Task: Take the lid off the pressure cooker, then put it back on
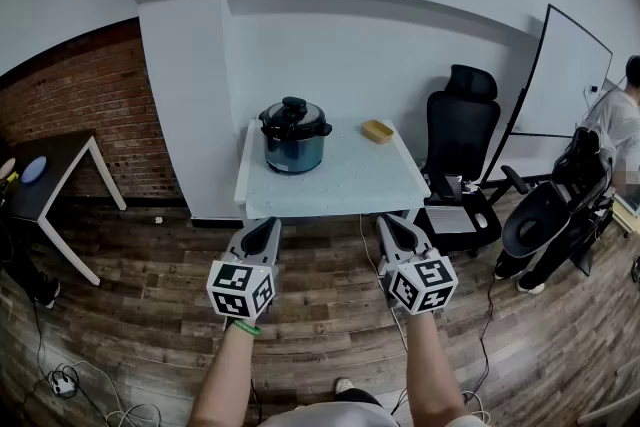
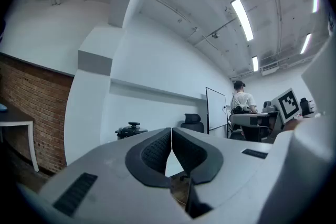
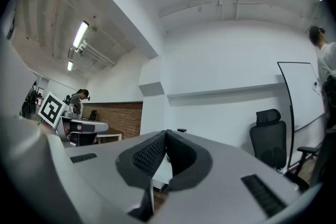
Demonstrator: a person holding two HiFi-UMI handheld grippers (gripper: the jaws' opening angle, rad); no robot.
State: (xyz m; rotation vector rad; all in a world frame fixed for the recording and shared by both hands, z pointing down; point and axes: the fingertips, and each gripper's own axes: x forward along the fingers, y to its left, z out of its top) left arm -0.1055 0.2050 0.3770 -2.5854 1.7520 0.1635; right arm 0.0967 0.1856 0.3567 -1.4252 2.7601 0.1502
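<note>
We are holding the left tongs (image 1: 268,223) and right tongs (image 1: 388,220) closed and empty, short of the pressure cooker (image 1: 295,147), judging its stiff, likely heavy lid (image 1: 294,122) best gripped by the top knob (image 1: 293,102).

pale speckled table (image 1: 340,185) against the white wall, pressure cooker (image 1: 294,137) sitting on its left-back part with the black lid (image 1: 293,117) on, small yellow thing (image 1: 377,131) near the right-back corner, well apart
</note>
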